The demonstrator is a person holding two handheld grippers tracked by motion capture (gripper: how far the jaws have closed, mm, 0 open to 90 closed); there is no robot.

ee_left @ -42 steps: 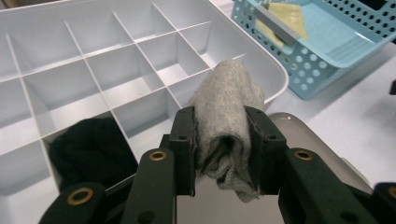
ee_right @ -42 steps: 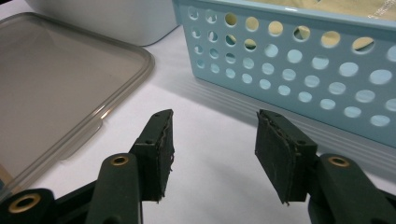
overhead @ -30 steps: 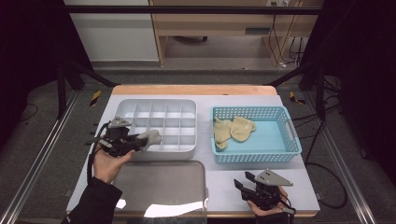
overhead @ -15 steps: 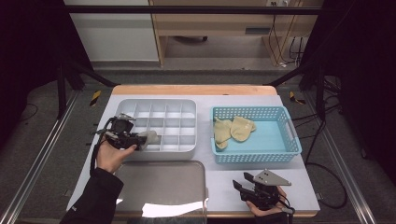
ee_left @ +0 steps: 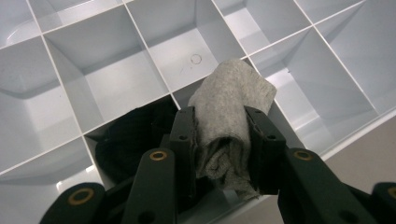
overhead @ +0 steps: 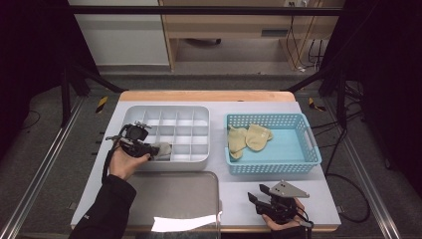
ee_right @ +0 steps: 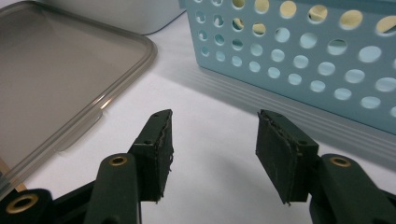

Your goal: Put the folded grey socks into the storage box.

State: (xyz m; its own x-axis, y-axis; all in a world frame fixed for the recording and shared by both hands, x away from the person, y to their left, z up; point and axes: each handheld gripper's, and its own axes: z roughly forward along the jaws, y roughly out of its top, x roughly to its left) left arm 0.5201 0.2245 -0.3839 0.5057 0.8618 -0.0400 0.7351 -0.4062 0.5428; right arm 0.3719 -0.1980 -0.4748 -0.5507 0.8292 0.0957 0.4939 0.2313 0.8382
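Left gripper (ee_left: 219, 140) clamping rolled grey sock (ee_left: 229, 121) over white divided tray (overhead: 199, 112) — dark item, perhaps another sock (ee_left: 133, 137), in compartment beneath, right gripper (ee_right: 212, 154) empty, jaws apart.

Grey sock (ee_left: 224, 126), white organizer tray (overhead: 199, 115), blue basket (overhead: 271, 168).

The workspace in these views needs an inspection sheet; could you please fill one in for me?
Surface: white table, wooden far edge.
Job's things: rolled grey sock held over the white divided tray; a dark item lies in the compartment below; yellow socks in the blue basket.
Clutter: clear tray lid at the near edge.
Grippers: left tongs shut on the grey sock; right tongs open, empty, low over the table near the basket.
Cables: black lead trails from the left tongs; more on the floor at right.
Surroundings: grey floor, metal rails, wooden shelf beyond.
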